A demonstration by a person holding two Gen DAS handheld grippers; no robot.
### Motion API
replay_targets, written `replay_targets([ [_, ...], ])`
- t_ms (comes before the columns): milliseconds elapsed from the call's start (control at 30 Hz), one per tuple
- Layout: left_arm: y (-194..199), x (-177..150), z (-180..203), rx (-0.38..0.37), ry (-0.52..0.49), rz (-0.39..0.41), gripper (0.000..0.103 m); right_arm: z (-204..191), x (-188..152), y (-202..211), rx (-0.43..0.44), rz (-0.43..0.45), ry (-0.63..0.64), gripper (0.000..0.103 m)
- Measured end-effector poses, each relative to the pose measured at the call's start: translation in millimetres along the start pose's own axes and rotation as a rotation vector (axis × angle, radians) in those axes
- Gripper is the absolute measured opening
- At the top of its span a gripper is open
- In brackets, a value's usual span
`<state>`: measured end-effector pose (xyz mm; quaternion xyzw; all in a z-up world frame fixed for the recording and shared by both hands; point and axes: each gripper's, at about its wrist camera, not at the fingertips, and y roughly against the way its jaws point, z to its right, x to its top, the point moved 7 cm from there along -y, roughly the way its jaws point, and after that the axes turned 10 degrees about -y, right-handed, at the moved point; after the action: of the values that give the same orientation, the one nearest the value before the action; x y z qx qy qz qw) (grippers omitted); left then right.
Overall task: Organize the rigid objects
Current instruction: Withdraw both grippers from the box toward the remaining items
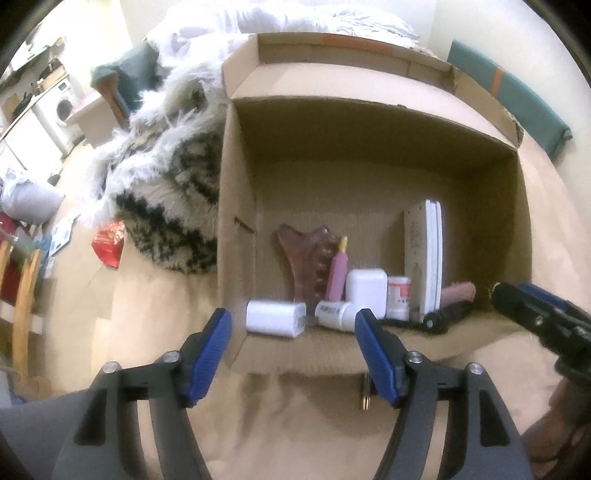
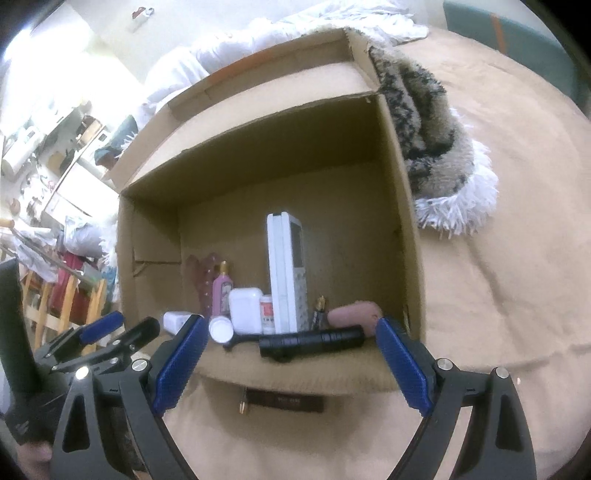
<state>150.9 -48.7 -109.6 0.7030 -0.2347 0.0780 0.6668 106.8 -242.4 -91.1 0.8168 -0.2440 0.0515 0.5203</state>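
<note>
An open cardboard box [image 1: 236, 184] [image 2: 406, 221] lies on a tan bedspread. Along its near wall stand and lie a white charger [image 1: 275, 318], a white case [image 1: 365, 291] [image 2: 243, 310], a pink bottle [image 1: 338, 273] [image 2: 221, 295], a white remote [image 1: 424, 258] [image 2: 286, 273], a black flashlight [image 1: 447, 315] [image 2: 314, 341] and a pink brush [image 2: 354, 312]. A dark flat bar [image 2: 284, 400] lies on the bedspread outside the box, between my right fingers. My left gripper [image 1: 293, 347] is open and empty at the box's near left corner. My right gripper [image 2: 291, 358] is open and empty.
A furry black-and-white blanket [image 1: 166, 206] [image 2: 436, 140] lies against the box's side. White bedding [image 1: 258, 22] is piled behind. A red packet [image 1: 109, 243] lies on the bedspread at left. Shelves and a washing machine [image 1: 61, 107] stand far left.
</note>
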Motion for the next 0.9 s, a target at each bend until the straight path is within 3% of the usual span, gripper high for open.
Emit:
replay_targets([
  [400,15.9,-48.1,-10.0,0.031,0.024,-0.048,0.068,14.2,-40.9,18.7,0.001,-0.019,-0.06,0.098],
  [667,28.6,-60.6,-10.4,0.034,0.025,-0.03,0.068,15.2,-61.8,14.6,-0.019,-0.052,-0.059,0.098],
  [900,19.1,-73.9,-19.5,0.018,0.099,-0.088,0.068,20.7,-66.4,0.2,-0.021,-0.102,-0.092,0.098],
])
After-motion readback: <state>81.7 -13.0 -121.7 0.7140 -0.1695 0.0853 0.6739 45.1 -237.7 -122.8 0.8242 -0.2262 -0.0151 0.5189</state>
